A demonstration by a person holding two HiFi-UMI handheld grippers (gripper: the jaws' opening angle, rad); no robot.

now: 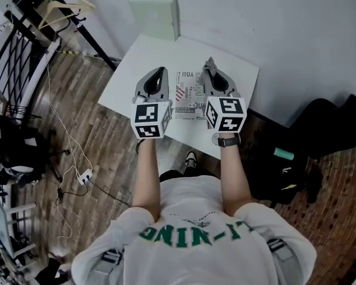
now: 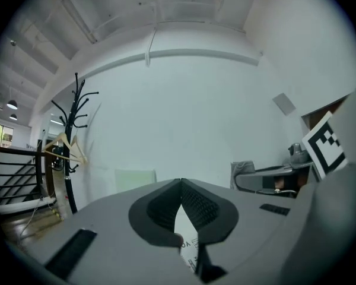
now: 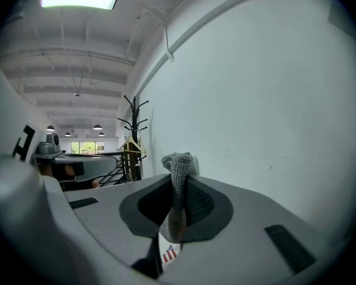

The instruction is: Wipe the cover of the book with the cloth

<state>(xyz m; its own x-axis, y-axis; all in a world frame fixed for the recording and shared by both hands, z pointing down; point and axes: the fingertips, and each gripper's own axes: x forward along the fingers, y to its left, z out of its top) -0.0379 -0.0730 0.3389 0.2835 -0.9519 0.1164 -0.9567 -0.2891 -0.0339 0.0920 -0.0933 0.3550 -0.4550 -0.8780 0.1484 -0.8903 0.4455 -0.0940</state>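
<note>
Now the book is laid flat on the table, long axis pointing away from the person. The left gripper is pressed together, empty; the cloth is pinched by the right gripper.

- Standing on the plank floor – white table.
- Sitting upright at its far edge by the wall – pale green box.
- Hanging on the black coat stand – wooden hanger.
- Lying on the floor – white power strip, trailing cables.
- Slumping beside the table – black bags.
- Glowing overhead – ceiling lamp.

White table on wood floor, coat stand by wall
</note>
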